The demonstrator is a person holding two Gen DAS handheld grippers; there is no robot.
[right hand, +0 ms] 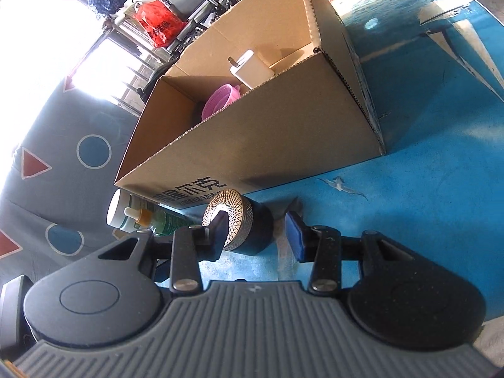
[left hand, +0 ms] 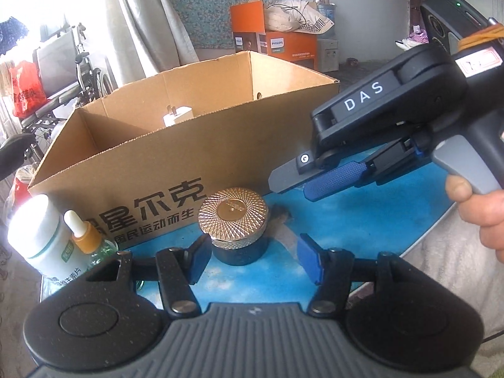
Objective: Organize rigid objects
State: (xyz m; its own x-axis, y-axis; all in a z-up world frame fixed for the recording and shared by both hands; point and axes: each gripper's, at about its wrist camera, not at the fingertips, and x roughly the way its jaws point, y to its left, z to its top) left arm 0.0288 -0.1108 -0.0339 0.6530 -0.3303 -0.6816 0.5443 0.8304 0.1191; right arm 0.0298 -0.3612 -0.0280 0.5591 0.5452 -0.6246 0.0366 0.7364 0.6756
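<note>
A blue mat (left hand: pixel 362 220) carries an open cardboard box (left hand: pixel 195 145) set toward its far side; inside lie a white charger (right hand: pixel 250 69) and a pink bowl (right hand: pixel 220 99). At the mat's left edge stand a white bottle (left hand: pixel 44 236) and a dropper bottle (left hand: pixel 86 239), touching the box front. A dark jar with a gold lid (left hand: pixel 234 225) stands just before the box. The left gripper (left hand: pixel 255 260) has its jaws apart, the jar just beyond them, untouched. The right gripper (right hand: pixel 256 236) is also parted and empty, its left pad overlapping the jar lid in its own view.
</note>
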